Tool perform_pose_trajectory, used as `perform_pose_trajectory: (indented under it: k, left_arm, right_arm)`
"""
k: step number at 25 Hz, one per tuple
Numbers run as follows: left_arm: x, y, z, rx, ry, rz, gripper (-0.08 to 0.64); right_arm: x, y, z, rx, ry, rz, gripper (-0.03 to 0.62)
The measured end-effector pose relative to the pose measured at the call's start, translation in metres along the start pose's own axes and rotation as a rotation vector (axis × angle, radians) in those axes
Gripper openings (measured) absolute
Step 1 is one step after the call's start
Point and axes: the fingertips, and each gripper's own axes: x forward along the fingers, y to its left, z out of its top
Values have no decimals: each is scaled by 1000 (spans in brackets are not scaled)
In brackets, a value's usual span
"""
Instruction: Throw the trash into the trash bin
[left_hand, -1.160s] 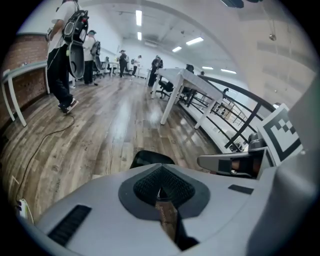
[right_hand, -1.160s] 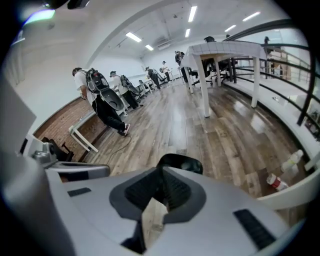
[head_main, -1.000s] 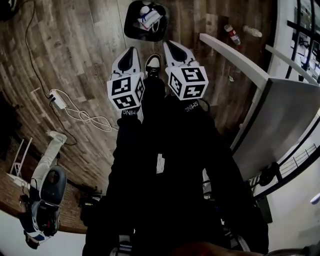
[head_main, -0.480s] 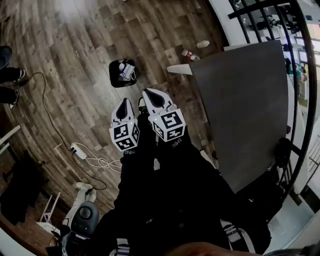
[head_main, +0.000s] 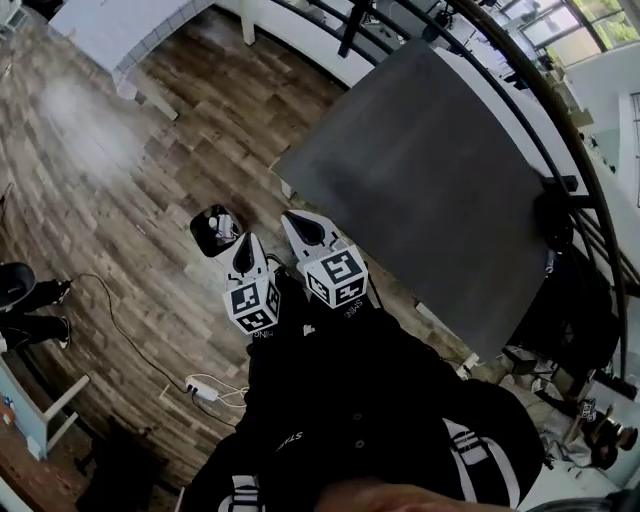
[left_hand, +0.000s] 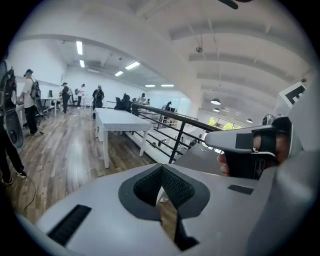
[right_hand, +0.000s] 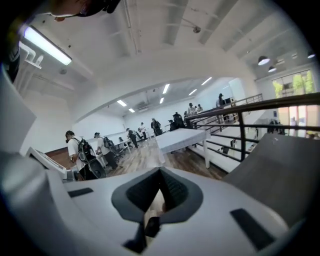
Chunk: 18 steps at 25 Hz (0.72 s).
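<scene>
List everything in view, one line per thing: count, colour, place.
trash bin: one, black, on the floor ahead of the grippers
trash: a few pieces, mostly white, inside the bin
grey table: one, right of the bin
white table: one, further off, beside the railing
railing: one, black, behind the tables
power strip: one, white, with its cable, on the floor at left
floor: brown wood
bystanders: several, far off
left gripper: white, jaws together, empty
right gripper: white, jaws together, empty
</scene>
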Motion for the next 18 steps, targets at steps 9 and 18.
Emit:
perform_pose_trajectory:
  k: [9,18]
  left_arm:
    - [10,-204,63,149,-66,-363,0]
    - [-12,-394,76,282,-91,-718,0]
  right_arm:
    - [-164,-104,75,42,-186,-302,15]
    - [-334,-185,104,58,-341,-649,15]
